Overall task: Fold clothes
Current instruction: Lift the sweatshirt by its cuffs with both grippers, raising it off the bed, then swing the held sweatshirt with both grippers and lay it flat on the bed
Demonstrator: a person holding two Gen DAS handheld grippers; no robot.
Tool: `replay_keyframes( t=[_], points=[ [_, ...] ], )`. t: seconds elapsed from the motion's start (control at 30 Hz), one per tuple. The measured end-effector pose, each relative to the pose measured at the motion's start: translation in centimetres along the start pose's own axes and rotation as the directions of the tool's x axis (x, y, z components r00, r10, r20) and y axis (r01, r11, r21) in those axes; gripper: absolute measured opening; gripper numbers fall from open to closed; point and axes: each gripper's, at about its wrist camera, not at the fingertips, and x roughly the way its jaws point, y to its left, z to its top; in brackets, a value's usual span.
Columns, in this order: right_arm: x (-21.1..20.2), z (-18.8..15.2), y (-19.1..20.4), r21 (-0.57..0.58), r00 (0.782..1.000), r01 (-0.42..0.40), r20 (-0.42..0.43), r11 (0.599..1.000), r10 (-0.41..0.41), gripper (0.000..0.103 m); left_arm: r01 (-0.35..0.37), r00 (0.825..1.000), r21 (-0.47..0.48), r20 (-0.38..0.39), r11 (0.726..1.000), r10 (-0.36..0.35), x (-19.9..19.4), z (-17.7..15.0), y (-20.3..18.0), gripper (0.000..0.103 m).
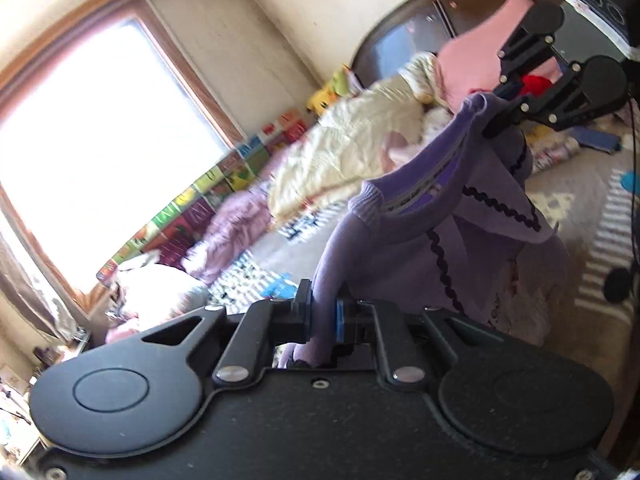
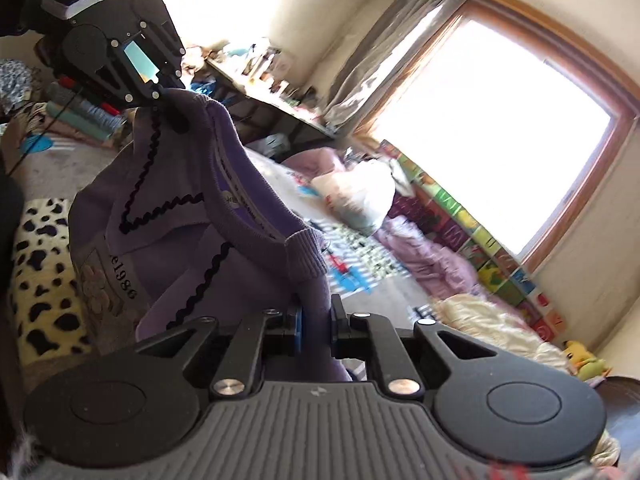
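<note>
Together, we hold a purple sweater [image 1: 404,232] aloft above the bed [image 2: 52,168]: left gripper [image 1: 323,316] and right gripper [image 2: 316,320] are each clamped on a shoulder, the ribbed neckline [image 2: 256,196] sagging between them.

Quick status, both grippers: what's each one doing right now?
Left gripper: shut on the purple knit sweater with black wavy trim.
Right gripper: shut on the same sweater.

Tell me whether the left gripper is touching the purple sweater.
Touching. The left wrist view shows the left gripper shut on a fold of the purple sweater, cloth pinched between its fingers.
</note>
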Motion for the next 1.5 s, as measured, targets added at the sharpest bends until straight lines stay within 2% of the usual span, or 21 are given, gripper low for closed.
replay_keyframes(
  t=[0.13,0.3,0.4,0.53,0.7,0.83,0.9,0.97,1.0,1.07,1.1,1.13,1.17,1.2,1.23,1.27,1.3,1.37,1.43,1.47,1.5],
  points=[
    [-2.2,3.0,-2.6,-0.005,0.997,0.042,0.059,0.999,-0.042,0.013,-0.046,0.996,0.005,0.074,0.999,0.046,-2.9,2.4,1.7,0.010],
    [-6.6,5.7,-4.7,-0.049,0.993,0.042,0.116,0.998,-0.036,0.013,-0.013,0.991,0.022,0.130,1.000,0.010,-6.6,3.8,2.9,0.010],
    [-9.1,7.0,-5.6,-0.074,0.992,0.017,0.130,0.997,-0.008,0.013,0.016,0.987,0.037,0.159,0.999,-0.022,-8.8,4.6,3.5,0.010],
    [-12.1,8.6,-7.3,-0.099,0.987,-0.099,0.121,0.990,0.110,0.013,0.053,0.979,0.058,0.196,0.997,-0.064,-11.7,5.5,4.4,0.010],
    [-12.0,8.6,-8.5,-0.085,0.965,-0.251,0.056,0.964,0.256,0.013,0.131,0.982,0.111,0.122,0.985,-0.145,-10.2,4.0,4.5,0.010],
    [-6.8,6.7,-7.6,-0.073,0.954,-0.298,-0.044,0.952,0.295,0.013,0.154,0.988,0.148,-0.004,0.977,-0.156,-4.2,1.4,3.9,0.010],
    [-3.2,5.7,-6.4,-0.067,0.960,-0.271,-0.086,0.960,0.265,0.012,0.111,0.994,0.171,-0.033,0.979,-0.107,-1.4,0.6,3.8,0.011],
    [0.4,4.8,-5.3,-0.067,0.966,-0.236,-0.124,0.969,0.227,0.011,-0.032,0.999,0.202,0.029,0.979,0.027,0.0,1.1,3.9,0.011],
    [1.9,5.1,-4.9,-0.100,0.984,-0.153,-0.106,0.983,0.143,0.011,-0.104,0.994,0.214,0.062,0.971,0.093,0.6,1.4,4.0,0.011],
    [4.8,5.5,-4.2,-0.160,0.998,0.020,-0.058,0.987,-0.030,0.010,-0.246,0.967,0.230,0.129,0.941,0.221,2.0,1.9,4.1,0.010],
    [5.3,5.9,-4.1,-0.180,0.990,0.143,0.017,0.973,-0.142,0.010,-0.316,0.945,0.235,0.162,0.919,0.283,2.7,2.1,4.2,0.009],
    [5.7,6.2,-4.0,-0.190,0.963,0.267,0.097,0.945,-0.253,0.010,-0.384,0.919,0.237,0.197,0.892,0.343,3.4,2.4,4.3,0.009],
    [5.8,6.6,-3.7,-0.181,0.906,0.405,0.209,0.896,-0.367,0.011,-0.450,0.887,0.237,0.231,0.861,0.400,4.1,2.7,4.4,0.010],
    [5.8,6.8,-3.4,-0.171,0.868,0.469,0.272,0.866,-0.416,0.011,-0.469,0.878,0.248,0.237,0.848,0.416,4.5,2.3,4.2,0.010],
    [5.9,6.9,-3.3,-0.163,0.857,0.482,0.292,0.861,-0.425,0.011,-0.456,0.886,0.268,0.224,0.849,0.406,4.8,1.4,3.8,0.010],
    [6.2,6.7,-2.9,-0.166,0.860,0.477,0.292,0.863,-0.419,0.011,-0.443,0.894,0.287,0.211,0.849,0.395,5.1,0.6,3.4,0.010],
    [6.8,6.1,-2.3,-0.191,0.872,0.459,0.281,0.868,-0.400,0.011,-0.408,0.912,0.314,0.182,0.857,0.367,5.4,-0.9,2.5,0.010],
    [8.6,3.8,-0.4,-0.251,0.929,0.353,0.206,0.901,-0.307,0.012,-0.303,0.953,0.371,0.096,0.878,0.288,6.3,-4.7,-0.1,0.010],
    [10.6,0.5,2.8,-0.320,0.973,0.229,0.091,0.919,-0.210,0.012,-0.148,0.985,0.409,-0.026,0.900,0.173,6.9,-9.7,-4.1,0.010],
    [11.6,-2.2,5.7,-0.372,0.991,0.127,0.011,0.919,-0.132,0.012,-0.073,0.990,0.423,-0.081,0.903,0.118,7.0,-12.1,-6.2,0.010],
    [12.2,-4.7,8.5,-0.414,0.996,0.044,-0.056,0.909,-0.073,0.012,-0.006,0.989,0.436,-0.130,0.900,0.069,7.0,-14.3,-8.2,0.010]
  ],
)
